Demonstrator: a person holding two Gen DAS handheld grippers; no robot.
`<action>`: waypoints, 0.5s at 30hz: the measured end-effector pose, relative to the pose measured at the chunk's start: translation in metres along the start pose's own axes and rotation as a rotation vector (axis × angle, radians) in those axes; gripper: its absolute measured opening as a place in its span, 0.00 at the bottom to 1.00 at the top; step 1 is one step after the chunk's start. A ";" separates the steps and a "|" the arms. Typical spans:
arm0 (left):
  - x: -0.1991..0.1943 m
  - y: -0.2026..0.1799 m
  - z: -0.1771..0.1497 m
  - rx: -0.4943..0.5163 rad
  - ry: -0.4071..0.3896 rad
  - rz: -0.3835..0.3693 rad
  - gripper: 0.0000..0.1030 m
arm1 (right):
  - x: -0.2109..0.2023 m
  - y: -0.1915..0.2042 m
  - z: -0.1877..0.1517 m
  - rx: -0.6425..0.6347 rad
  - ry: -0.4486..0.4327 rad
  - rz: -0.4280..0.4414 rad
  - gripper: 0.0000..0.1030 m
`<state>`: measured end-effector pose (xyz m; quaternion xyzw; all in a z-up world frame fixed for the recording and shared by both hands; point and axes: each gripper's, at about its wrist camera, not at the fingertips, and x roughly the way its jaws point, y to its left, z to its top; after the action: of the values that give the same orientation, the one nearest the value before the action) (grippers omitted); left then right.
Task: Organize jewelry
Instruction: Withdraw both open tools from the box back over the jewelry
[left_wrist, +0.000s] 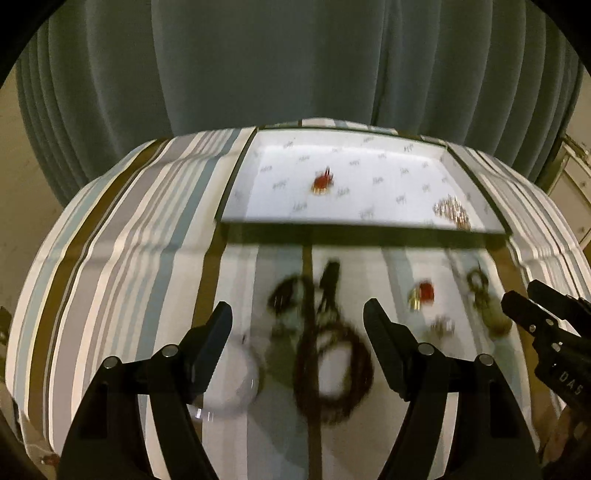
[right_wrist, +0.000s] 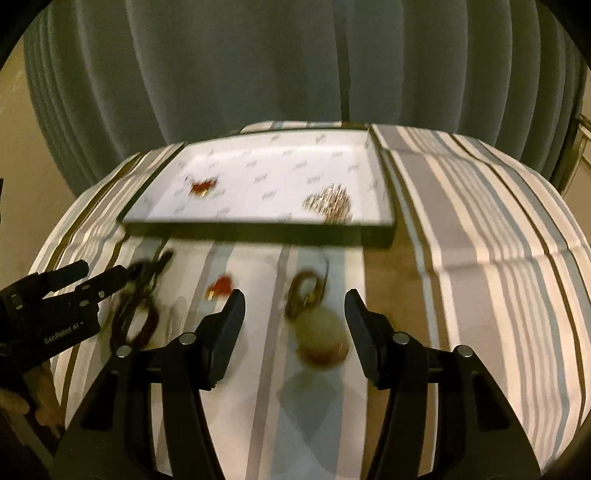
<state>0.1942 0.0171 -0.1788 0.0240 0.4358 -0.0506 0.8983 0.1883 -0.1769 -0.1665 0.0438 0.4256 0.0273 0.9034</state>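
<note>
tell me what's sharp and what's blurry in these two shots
Left wrist view: the left gripper is sharp, the dark cord necklace and tray smeared by motion. Right wrist view: the right gripper is crisp, the pom-pom piece blurred; fisheye bends the striped cloth.

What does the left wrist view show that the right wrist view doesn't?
Left only: a pale round object beside the dark cord necklace, partly behind a finger. Right only: the "GenRobot" lettering on the left gripper. Both share the white tray, its red piece and gold cluster, and the pom-pom keyring. Both grippers are open.
</note>
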 end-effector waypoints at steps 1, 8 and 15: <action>-0.002 0.001 -0.005 -0.001 0.003 0.003 0.70 | -0.001 0.004 -0.007 -0.009 0.011 0.008 0.54; -0.015 0.009 -0.036 -0.018 0.008 0.041 0.70 | 0.000 0.031 -0.038 -0.071 0.053 0.051 0.44; -0.018 0.017 -0.049 -0.039 0.014 0.054 0.70 | 0.007 0.044 -0.042 -0.098 0.064 0.062 0.43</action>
<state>0.1465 0.0399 -0.1952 0.0184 0.4421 -0.0176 0.8966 0.1598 -0.1302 -0.1934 0.0119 0.4510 0.0775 0.8890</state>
